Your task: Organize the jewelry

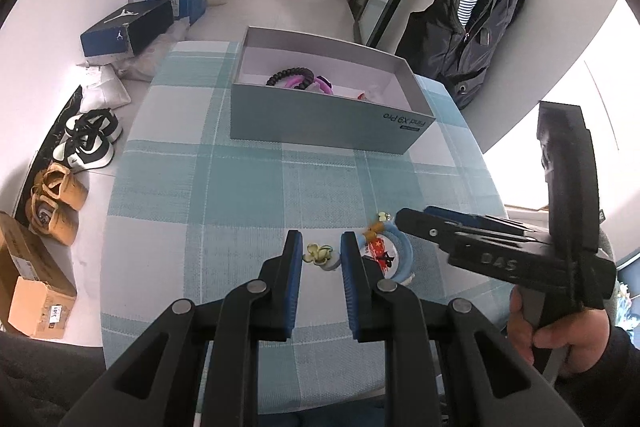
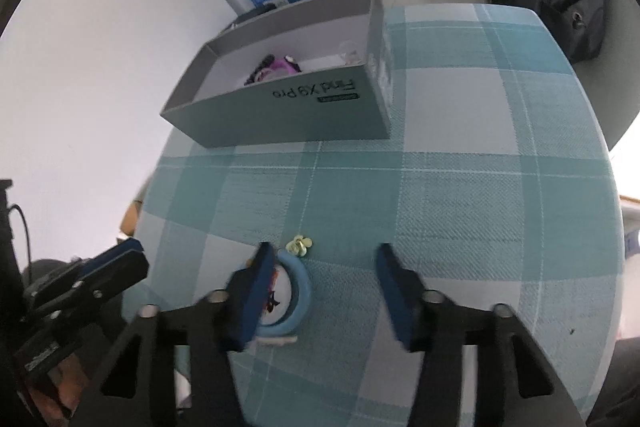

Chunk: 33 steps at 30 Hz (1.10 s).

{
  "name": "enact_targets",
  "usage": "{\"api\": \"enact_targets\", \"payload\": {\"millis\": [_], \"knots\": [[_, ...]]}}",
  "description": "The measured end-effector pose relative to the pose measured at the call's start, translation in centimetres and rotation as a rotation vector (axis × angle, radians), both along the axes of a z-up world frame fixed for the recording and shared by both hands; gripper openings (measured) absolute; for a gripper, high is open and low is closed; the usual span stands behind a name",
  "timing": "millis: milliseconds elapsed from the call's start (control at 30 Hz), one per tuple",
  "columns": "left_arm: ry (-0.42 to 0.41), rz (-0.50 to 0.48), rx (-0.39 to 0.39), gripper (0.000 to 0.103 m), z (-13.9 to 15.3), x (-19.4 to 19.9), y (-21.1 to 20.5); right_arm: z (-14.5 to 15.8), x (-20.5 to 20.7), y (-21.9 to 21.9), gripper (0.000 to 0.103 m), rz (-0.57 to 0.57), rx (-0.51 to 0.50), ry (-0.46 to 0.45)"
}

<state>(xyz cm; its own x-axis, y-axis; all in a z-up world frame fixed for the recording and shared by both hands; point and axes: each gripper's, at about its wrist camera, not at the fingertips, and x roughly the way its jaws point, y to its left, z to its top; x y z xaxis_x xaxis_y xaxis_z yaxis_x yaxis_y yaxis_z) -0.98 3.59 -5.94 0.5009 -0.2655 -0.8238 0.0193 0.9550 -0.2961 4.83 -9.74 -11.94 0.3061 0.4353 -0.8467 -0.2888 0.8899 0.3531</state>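
Teal checked cloth covers the table [image 1: 224,187]. Near its front edge lies a round blue ring [image 2: 298,291] (flower charm [image 1: 318,253] beside); both grippers, left [image 1: 321,251] and right [image 2: 322,267], gape empty. Cardboard box [image 1: 320,123] sits rearward.

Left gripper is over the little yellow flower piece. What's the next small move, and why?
Probably ease the left gripper down and close on the yellow flower piece: it lies on the tablecloth between the open jaws, untouched, while the grey box already holds other pieces.

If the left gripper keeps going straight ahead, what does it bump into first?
Probably the little yellow flower clip, lying on the tablecloth right between the open left gripper's fingertips. Depth is hard to judge; the grey box sits well beyond.
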Motion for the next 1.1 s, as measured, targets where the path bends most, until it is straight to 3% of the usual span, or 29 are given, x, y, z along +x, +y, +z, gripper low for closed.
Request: {"api": "enact_targets", "payload": {"millis": [400,500,600,833,1100], "knots": [[0.03,0.017,-0.03,0.015,-0.5,0.3,1.1,0.0,-0.5,3.5,0.037,0.081,-0.166,-0.058],[0.033,0.012,-0.032,0.015,-0.5,0.3,1.0,0.1,-0.7,4.1,0.029,0.087,-0.189,-0.064],[0.037,0.011,-0.037,0.015,-0.5,0.3,1.1,0.2,-0.7,4.8,0.015,0.097,-0.179,-0.043],[0.038,0.014,-0.049,0.015,-0.4,0.3,1.4,-0.2,0.4,4.1,0.007,0.024,-0.09,0.053],[0.037,0.017,-0.052,0.015,-0.4,0.2,1.6,-0.1,0.7,2.8,0.005,0.004,-0.048,0.06]]}}
